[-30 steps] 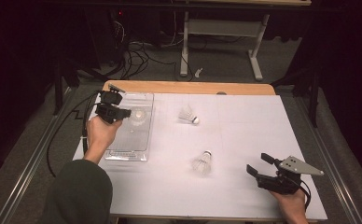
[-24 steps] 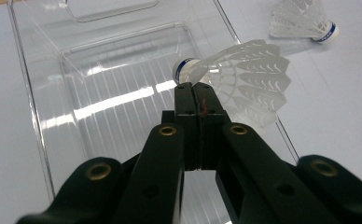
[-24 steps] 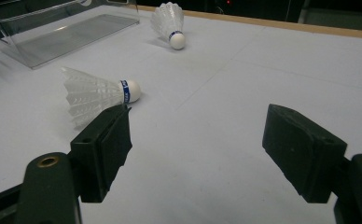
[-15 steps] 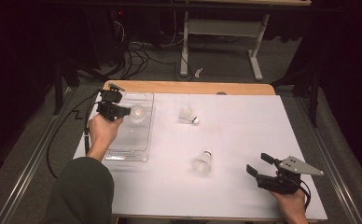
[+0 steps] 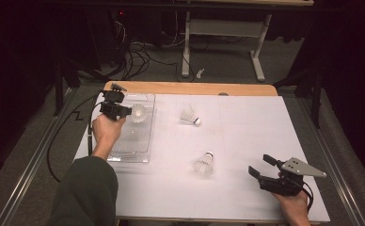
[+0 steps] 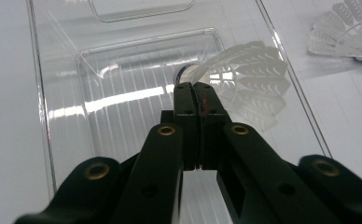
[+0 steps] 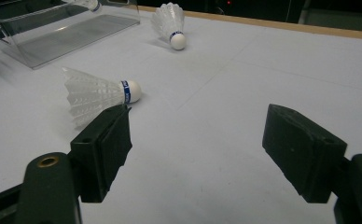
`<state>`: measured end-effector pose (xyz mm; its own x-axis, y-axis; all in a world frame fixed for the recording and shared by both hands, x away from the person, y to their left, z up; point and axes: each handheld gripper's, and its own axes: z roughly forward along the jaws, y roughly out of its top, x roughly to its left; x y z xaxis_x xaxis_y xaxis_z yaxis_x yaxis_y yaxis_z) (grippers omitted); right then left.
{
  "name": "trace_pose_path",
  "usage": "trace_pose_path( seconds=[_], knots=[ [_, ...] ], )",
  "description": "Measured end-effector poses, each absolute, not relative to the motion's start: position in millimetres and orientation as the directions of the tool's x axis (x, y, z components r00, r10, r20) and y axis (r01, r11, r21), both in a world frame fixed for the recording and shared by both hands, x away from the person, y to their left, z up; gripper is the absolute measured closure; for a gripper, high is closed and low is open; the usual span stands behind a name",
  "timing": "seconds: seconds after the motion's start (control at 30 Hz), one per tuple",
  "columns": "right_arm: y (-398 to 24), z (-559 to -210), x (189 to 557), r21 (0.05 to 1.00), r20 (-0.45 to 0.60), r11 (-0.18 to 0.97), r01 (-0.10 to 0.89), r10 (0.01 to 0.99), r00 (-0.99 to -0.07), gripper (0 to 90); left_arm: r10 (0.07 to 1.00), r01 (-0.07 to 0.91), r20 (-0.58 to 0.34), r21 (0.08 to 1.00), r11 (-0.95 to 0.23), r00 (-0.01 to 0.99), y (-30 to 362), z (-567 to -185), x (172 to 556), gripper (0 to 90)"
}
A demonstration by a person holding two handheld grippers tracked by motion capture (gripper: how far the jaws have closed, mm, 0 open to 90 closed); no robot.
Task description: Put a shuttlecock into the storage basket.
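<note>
One big white worktop (image 5: 246, 122) carries everything. On its left side lies one clear tray (image 5: 143, 141), long and see-through, with ridges on its floor.

There are two grippers. The left gripper (image 5: 128, 112) hangs over the far part of the tray. Its jaws are pressed tight together, and they pinch the edge of a shuttle (image 6: 244, 84) right at the tips. In the left gripper view that shuttle sits above the tray floor, its white skirt fanned out to the right and its blue-banded cork just behind the jaw tips. The right gripper (image 5: 260, 165) rests low at the near right corner of the worktop. Its jaws stand wide apart with nothing between them.

There are three shuttles in all, each white with a blue band by the cork. One is the held one over the tray. One lies on its side in the middle of the worktop, far from the person (image 5: 190, 116). One lies on its side nearer the person (image 5: 204, 165), near the right gripper but not touching it.
</note>
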<state>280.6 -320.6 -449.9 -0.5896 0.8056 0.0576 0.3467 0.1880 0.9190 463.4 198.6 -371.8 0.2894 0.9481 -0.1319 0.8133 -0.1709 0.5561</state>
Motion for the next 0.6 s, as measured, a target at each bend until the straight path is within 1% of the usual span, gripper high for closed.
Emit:
trace_pose_path(
  seconds=[0.33, 0.4, 0.43, 0.6],
  knots=[
    [-320.2, -450.0, 280.6, 0.918, 0.056, 0.191, 0.346, 0.804, -0.592, 23.9, 0.953, 0.817, -0.116, 0.549, -0.173, 0.28, 196.6, -376.0, 467.3, 88.7],
    [-320.2, -449.9, 280.6, 0.918, 0.056, 0.191, 0.347, 0.804, -0.592, 23.9, 0.952, 0.82, -0.121, 0.546, -0.171, 0.28, 196.4, -376.9, 468.0, 84.0],
    [-320.2, -449.9, 280.5, 0.918, 0.056, 0.191, 0.346, 0.804, -0.592, 23.9, 0.951, 0.819, -0.12, 0.547, -0.175, 0.283, 196.2, -377.4, 468.1, 78.0],
    [-320.5, -450.0, 280.7, 0.918, 0.057, 0.189, 0.348, 0.806, -0.589, 23.9, 0.95, 0.825, -0.125, 0.537, -0.178, 0.286, 197.5, -377.6, 466.7, 64.6]
  ],
)
